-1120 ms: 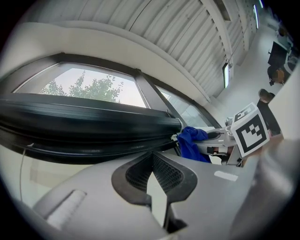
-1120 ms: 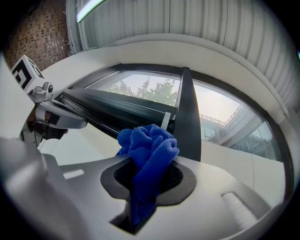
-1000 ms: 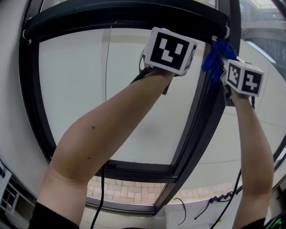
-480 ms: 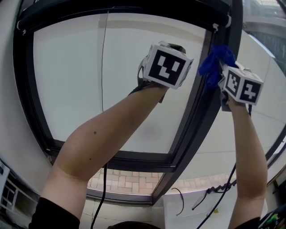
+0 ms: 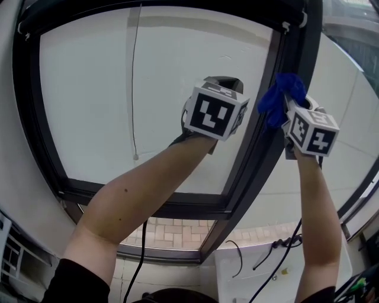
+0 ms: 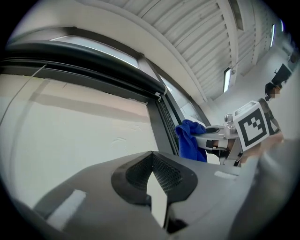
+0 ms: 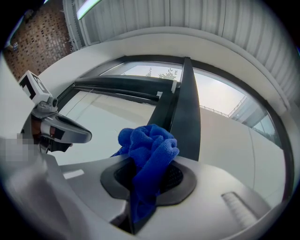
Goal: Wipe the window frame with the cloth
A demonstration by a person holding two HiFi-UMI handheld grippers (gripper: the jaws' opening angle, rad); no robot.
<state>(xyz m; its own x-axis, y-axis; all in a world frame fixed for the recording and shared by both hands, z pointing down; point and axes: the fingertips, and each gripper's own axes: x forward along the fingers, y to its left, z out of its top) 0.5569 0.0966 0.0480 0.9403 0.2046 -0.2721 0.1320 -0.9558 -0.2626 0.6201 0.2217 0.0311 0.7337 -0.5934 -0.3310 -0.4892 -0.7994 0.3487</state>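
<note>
My right gripper (image 7: 149,174) is shut on a bunched blue cloth (image 7: 148,149). The cloth (image 5: 283,98) presses against the black upright bar of the window frame (image 5: 265,139), a little below the frame's top corner. In the right gripper view that bar (image 7: 188,110) rises just behind the cloth. My left gripper (image 6: 152,168) is shut with nothing in it, held up in front of the white pane left of the bar. It sees the cloth (image 6: 190,140) and the right gripper (image 6: 219,138) to its right. The head view shows the left gripper (image 5: 223,84) level with the cloth.
The frame's black top rail (image 5: 177,8) and bottom rail (image 5: 148,204) bound the pane. A thin cord (image 5: 132,83) hangs down the pane at the left. Cables (image 5: 278,245) lie on the white sill below. A second pane (image 5: 349,118) lies right of the bar.
Both grippers have come down from the frame's top corner. The cloth has slid down the upright bar with the right gripper. Both stayed shut.
</note>
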